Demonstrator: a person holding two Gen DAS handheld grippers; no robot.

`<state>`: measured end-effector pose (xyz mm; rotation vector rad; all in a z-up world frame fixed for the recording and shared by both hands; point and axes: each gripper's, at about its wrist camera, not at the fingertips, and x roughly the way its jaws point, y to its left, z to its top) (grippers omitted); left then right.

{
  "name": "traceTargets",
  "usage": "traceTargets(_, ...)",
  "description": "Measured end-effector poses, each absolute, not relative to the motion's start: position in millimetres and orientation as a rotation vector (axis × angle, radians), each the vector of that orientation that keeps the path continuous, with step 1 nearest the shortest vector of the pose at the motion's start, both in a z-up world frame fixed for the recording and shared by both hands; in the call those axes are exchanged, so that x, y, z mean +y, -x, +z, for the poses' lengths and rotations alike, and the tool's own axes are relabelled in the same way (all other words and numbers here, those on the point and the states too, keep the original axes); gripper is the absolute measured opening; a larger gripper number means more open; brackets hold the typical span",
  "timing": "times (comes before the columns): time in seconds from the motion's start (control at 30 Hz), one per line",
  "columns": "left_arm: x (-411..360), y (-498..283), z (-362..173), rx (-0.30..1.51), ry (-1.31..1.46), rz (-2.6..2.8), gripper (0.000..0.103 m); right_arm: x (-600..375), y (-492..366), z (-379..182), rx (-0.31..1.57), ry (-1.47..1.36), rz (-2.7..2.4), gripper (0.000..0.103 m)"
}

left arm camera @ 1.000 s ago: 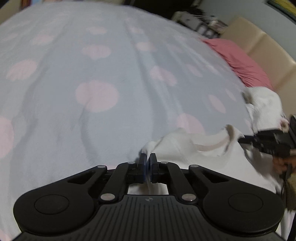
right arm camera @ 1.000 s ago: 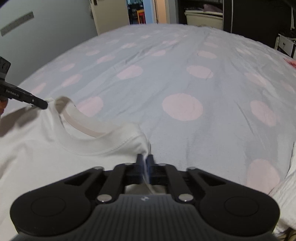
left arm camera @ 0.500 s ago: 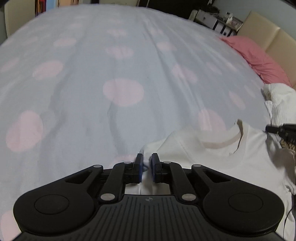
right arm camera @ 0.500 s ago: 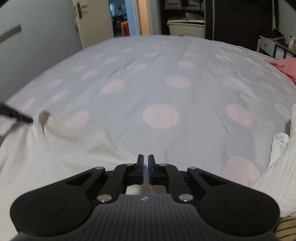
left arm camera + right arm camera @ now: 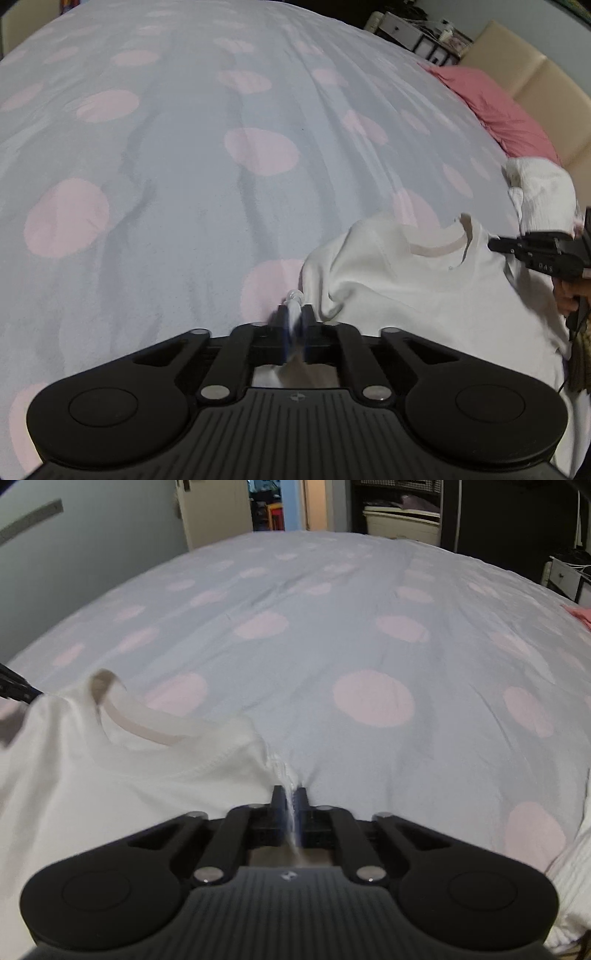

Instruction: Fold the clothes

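A white T-shirt [image 5: 424, 288] with a pale pink inner collar band [image 5: 439, 248] is stretched between my two grippers above the bed. My left gripper [image 5: 294, 314] is shut on the shirt's left shoulder edge, a pinch of fabric poking out between the pads. In the right wrist view the same shirt [image 5: 122, 775] spreads to the left, collar [image 5: 147, 723] standing up. My right gripper [image 5: 290, 797] is shut on the other shoulder edge. The right gripper also shows at the right of the left wrist view [image 5: 496, 244], and the left gripper tip at the left edge [image 5: 22, 694].
A light blue bedspread [image 5: 221, 155] with pink dots covers the bed. A pink pillow [image 5: 495, 107] and beige headboard [image 5: 546, 85] lie far right, with a pile of white clothes [image 5: 543, 195] beside them. White knit fabric [image 5: 576, 878] sits at the right edge. A doorway [image 5: 269, 509] stands beyond the bed.
Both grippers have kept hold of the shirt's shoulders. The shirt has moved a little over the bed, its collar now standing up between them, and fabric again shows in the right gripper's pads.
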<state>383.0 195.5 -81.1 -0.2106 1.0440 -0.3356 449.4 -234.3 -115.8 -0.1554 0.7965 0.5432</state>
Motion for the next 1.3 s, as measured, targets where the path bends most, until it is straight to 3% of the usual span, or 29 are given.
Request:
traceTargets(0.17,225.7,-357.6,-58.1,0.809,0.290,-0.283,0.003,-249.9,-441.6,-99.2,0.701,0.095,0.549,0.005)
traceTargets(0.3,218.0,-361.9,-72.4,0.920,0.208,-0.205,0.005,-255.4,-439.6,-98.0,0.697,0.071,0.513,0.005)
traceTargets(0.37,214.0,-364.2,-79.7,0.976,0.166,-0.165,0.009,-248.2,-445.3,-110.4,0.810,0.108,0.456,0.013)
traceTargets(0.43,210.5,-362.7,-73.4,0.935,0.147,-0.149,0.015,-242.6,-441.7,-114.4,0.843,0.159,0.411,0.024)
traceTargets(0.5,208.8,-359.1,-61.8,0.876,0.150,-0.119,0.020,-243.7,-430.7,-107.5,0.808,0.140,0.383,0.024)
traceTargets(0.67,220.0,-326.6,-24.2,0.797,0.214,-0.070,0.020,-252.4,-378.4,-74.2,0.753,0.055,0.415,0.025)
traceTargets(0.77,215.4,-284.4,-10.7,0.820,0.197,-0.059,0.020,-258.6,-327.5,-51.8,0.733,0.022,0.443,0.030)
traceTargets(0.83,209.4,-244.5,-7.8,0.847,0.197,-0.089,0.022,-267.4,-286.2,-39.5,0.728,-0.011,0.444,0.039)
traceTargets(0.97,201.8,-166.3,-14.0,0.906,0.255,-0.131,0.025,-288.0,-202.6,-25.7,0.746,-0.088,0.437,0.043)
traceTargets(1.13,188.5,-78.4,-25.0,0.979,0.301,-0.171,0.025,-305.1,-108.2,-28.1,0.811,-0.137,0.380,0.054)
traceTargets(1.3,175.1,-1.6,-36.2,1.024,0.316,-0.200,0.028,-302.2,-36.2,-39.5,0.907,-0.079,0.375,0.058)
